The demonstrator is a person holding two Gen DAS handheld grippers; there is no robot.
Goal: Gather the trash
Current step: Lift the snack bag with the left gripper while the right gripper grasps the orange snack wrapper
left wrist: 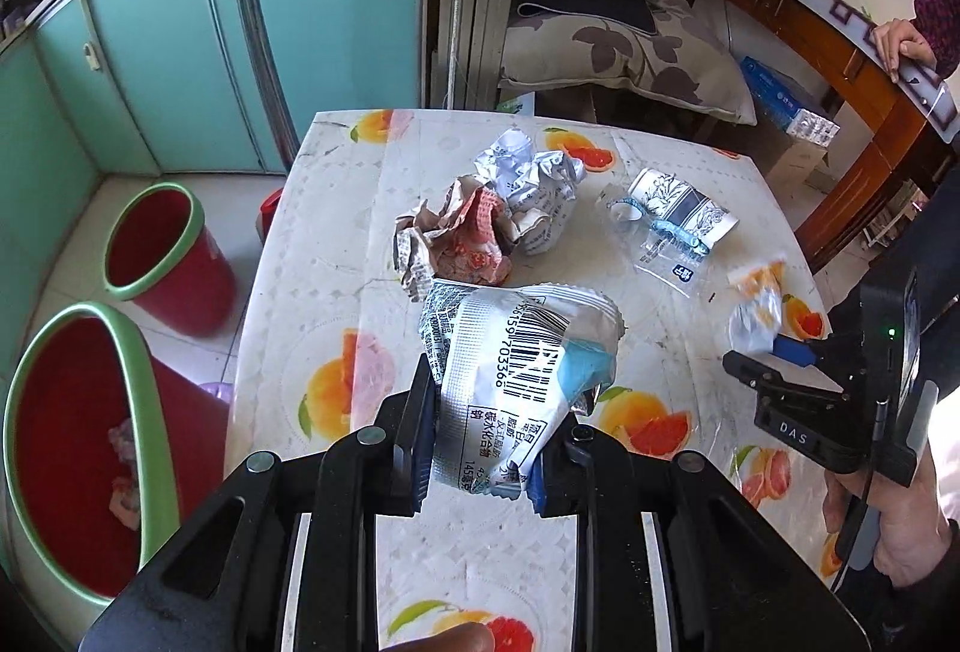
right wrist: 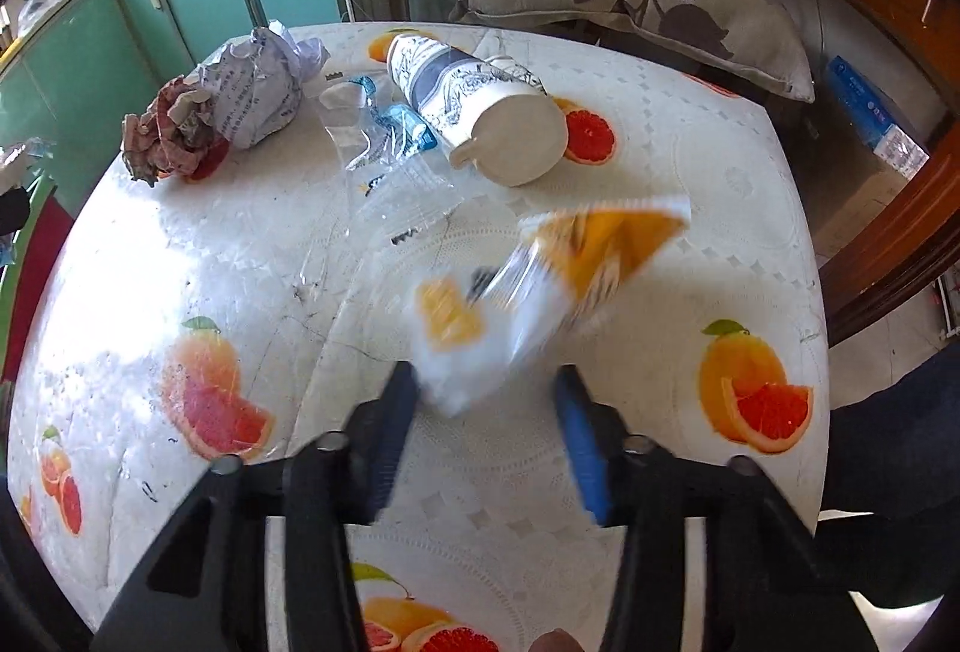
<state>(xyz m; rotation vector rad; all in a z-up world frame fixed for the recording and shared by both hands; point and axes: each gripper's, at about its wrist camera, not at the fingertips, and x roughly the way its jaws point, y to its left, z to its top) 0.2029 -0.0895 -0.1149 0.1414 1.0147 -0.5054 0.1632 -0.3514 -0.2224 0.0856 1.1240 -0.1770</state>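
My left gripper [left wrist: 486, 412] is shut on a silver and blue barcode wrapper [left wrist: 516, 376] above the fruit-print table [left wrist: 336, 292]. My right gripper [right wrist: 486, 388] has its jaws apart around the corner of a white and orange wrapper [right wrist: 540, 280], which is blurred; it also shows in the left wrist view [left wrist: 759, 310]. On the table lie a pink crumpled paper ball [left wrist: 468, 244], a white printed crumpled paper [left wrist: 534, 184], a clear plastic bag with blue print [right wrist: 384, 154] and a tipped paper cup [right wrist: 480, 100].
Two red bins with green rims stand on the floor left of the table, one near [left wrist: 78, 448] and one farther [left wrist: 162, 250]. Teal cabinets [left wrist: 180, 40] are behind. A cushion [right wrist: 648, 4] and a wooden table [left wrist: 840, 52] are at the back right.
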